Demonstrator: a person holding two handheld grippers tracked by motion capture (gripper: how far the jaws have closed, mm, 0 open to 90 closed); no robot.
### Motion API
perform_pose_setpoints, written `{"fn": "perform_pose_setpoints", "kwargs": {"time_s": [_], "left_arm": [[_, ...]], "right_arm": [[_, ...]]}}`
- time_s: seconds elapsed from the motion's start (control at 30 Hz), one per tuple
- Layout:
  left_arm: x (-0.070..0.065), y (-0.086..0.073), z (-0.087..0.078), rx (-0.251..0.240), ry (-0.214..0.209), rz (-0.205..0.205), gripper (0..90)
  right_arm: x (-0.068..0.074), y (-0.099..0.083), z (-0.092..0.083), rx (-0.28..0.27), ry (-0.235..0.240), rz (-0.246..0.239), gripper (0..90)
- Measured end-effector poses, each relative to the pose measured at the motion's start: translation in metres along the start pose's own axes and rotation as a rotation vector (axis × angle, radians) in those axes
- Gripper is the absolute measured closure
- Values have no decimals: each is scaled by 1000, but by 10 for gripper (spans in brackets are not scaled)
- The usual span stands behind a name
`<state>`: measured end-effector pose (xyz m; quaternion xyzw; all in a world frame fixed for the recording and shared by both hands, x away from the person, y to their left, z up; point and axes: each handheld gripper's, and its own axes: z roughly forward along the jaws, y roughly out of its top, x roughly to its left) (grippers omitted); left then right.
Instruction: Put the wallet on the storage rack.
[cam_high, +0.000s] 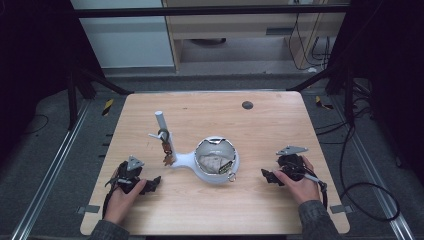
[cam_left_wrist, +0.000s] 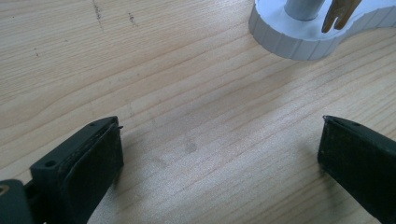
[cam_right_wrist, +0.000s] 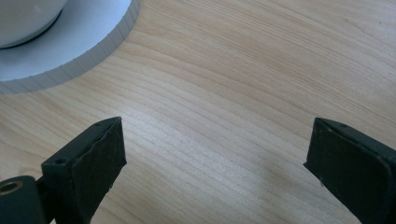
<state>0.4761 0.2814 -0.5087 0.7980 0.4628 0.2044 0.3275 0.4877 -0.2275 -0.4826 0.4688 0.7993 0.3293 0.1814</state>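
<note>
From above you see the white stand (cam_high: 212, 162) between your grippers; the left gripper (cam_left_wrist: 219, 154) and right gripper (cam_right_wrist: 215, 158) views show spread jaws, holding nothing, over bare table (cam_high: 260, 130).

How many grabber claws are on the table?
2: the left gripper lies near the table's front left, the right gripper near its front right, both open and empty.
</note>
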Motion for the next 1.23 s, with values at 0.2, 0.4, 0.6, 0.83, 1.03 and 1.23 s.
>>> {"fn": "perform_pose_setpoints", "kwargs": {"time_s": [0.2,0.4,0.6,0.83,1.03,1.23], "left_arm": [[0,0,0,0,0,0,0],[0,0,0,0,0,0,0],[0,0,0,0,-1,0,0],[0,0,0,0,-1,0,0],[0,0,0,1,-2,0,0],[0,0,0,1,-3,-4,0]], "right_arm": [[-4,-2,7,8,-18,23,46],[-9,-8,11,1,-33,52,48],[-10,-12,17,10,-37,63,45],[-6,-18,21,-25,-83,54,22],[-4,-21,21,-40,-93,66,20],[-2,-22,20,-43,-115,80,19]]}}
